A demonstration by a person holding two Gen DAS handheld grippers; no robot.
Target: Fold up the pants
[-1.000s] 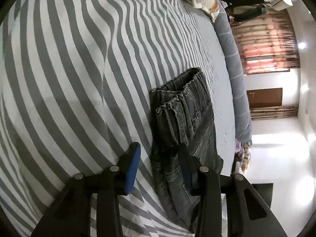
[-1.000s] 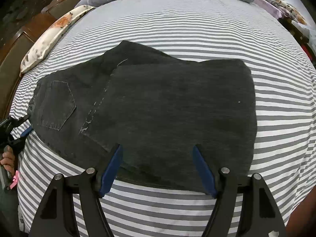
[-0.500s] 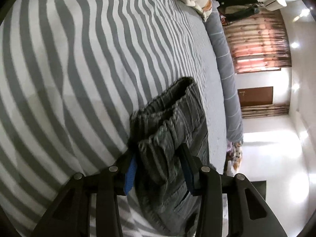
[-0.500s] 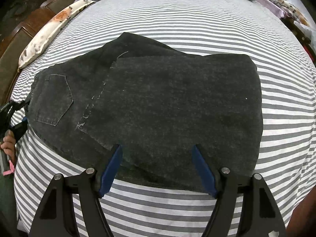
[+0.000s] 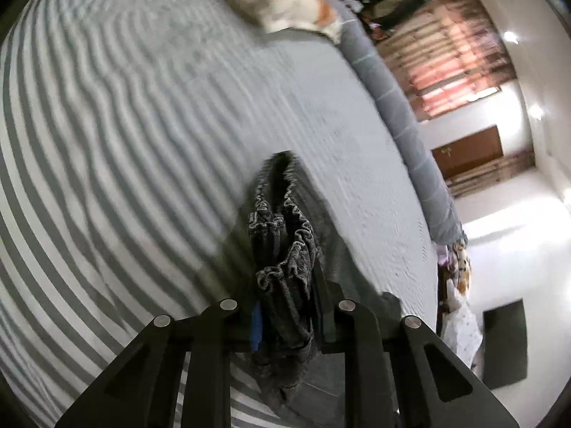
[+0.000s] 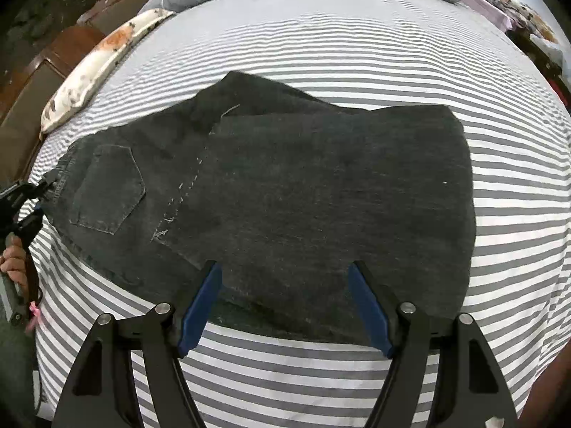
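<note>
Tongs in the left hand (image 5: 285,321) are closing on the bunched waistband of the dark pants (image 6: 285,192), cloth pinched between the pads. Tongs in the right hand (image 6: 285,303) are hovering wide apart over the pants' near edge, gripping nothing. Pants are lying folded on the striped bed (image 6: 357,53), a pillow (image 6: 96,67) lying beyond.

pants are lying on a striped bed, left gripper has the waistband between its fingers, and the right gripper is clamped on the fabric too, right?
Not quite. The right gripper is open above the pants, clamping nothing, as the right wrist view shows. The left gripper is closing with the waistband between its fingers, on the striped bed.
</note>
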